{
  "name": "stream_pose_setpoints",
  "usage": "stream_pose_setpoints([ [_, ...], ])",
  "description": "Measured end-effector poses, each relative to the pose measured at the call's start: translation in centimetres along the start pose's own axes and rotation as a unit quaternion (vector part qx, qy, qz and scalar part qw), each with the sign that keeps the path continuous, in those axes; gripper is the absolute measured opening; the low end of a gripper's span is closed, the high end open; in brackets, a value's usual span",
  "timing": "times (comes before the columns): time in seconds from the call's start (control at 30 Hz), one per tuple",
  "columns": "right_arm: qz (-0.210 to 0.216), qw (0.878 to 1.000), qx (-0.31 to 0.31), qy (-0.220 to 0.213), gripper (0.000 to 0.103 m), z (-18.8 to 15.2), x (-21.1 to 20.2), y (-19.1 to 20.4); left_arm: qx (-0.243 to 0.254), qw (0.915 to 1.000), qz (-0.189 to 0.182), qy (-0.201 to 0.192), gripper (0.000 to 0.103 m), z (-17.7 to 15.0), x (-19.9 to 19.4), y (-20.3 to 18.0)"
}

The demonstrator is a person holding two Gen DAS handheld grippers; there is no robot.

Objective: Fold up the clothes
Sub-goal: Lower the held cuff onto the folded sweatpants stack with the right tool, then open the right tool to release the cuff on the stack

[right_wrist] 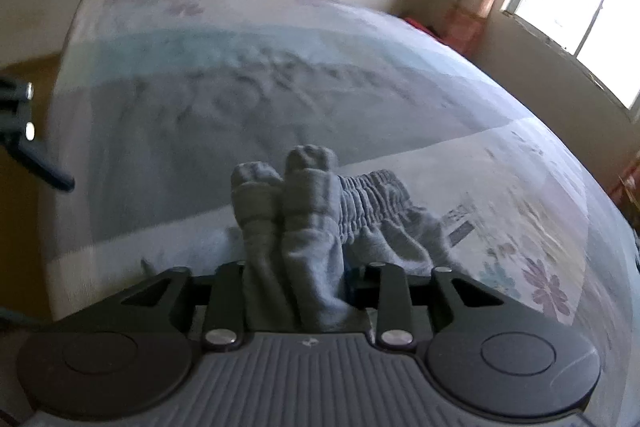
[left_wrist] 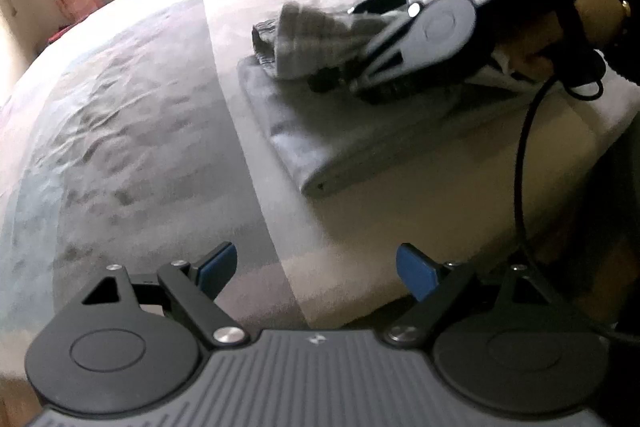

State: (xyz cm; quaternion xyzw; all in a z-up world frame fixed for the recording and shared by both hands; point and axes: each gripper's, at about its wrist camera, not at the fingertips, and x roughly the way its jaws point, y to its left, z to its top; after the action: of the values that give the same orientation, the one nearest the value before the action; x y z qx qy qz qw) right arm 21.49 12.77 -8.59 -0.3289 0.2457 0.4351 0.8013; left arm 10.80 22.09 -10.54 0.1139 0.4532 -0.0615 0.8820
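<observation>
Right gripper (right_wrist: 296, 291) jaws clamp grey sweatpants (right_wrist: 312, 211); left gripper (left_wrist: 316, 269) jaws apart. Soft, floppy fleece; waistband (right_wrist: 368, 195) at two o'clock offers firm hold.

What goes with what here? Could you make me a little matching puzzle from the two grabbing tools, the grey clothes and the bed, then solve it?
Column one:
1. left gripper
2. right gripper
3. grey sweatpants
4. bedsheet

Column two:
A. spread over the bed, printed with flowers
B. jaws apart, blue pads bare, nothing between them
C. partly folded on the bed, cuffs lifted
D. jaws closed on grey fabric

Pairs: 1-B, 2-D, 3-C, 4-A
</observation>
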Motion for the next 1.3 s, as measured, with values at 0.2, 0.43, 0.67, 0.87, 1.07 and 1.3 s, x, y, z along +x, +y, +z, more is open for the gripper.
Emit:
stream_pose_setpoints([
  [0.2,-0.019,0.999,-0.04,-0.016,0.034,-0.5,-0.8,1.5,-0.009,0.9999,-0.001,0.005,0.087,-0.7,0.0,0.3],
  [0.43,0.022,0.998,-0.053,-0.009,0.039,-0.8,-0.8,1.7,-0.016,0.9998,0.0,0.01,0.087,-0.8,0.5,0.4],
  [0.67,0.109,0.994,0.008,0.023,0.063,-0.8,-1.5,-0.4,-0.014,0.9997,0.004,0.022,0.087,-1.2,0.5,0.3],
  [0.87,0.181,0.977,0.108,-0.019,0.079,-0.9,-5.4,-5.3,-0.017,0.9995,0.013,0.025,0.087,-1.6,0.0,0.6],
  [1.07,0.104,0.986,0.121,-0.038,0.072,0.3,-2.4,-8.3,-0.018,0.9994,0.016,0.024,0.087,-1.3,-0.2,0.3],
  [1.3,0.112,0.983,0.141,0.026,0.053,1.3,5.9,-8.4,-0.056,0.9979,0.02,0.026,0.087,-2.3,-0.8,0.4],
])
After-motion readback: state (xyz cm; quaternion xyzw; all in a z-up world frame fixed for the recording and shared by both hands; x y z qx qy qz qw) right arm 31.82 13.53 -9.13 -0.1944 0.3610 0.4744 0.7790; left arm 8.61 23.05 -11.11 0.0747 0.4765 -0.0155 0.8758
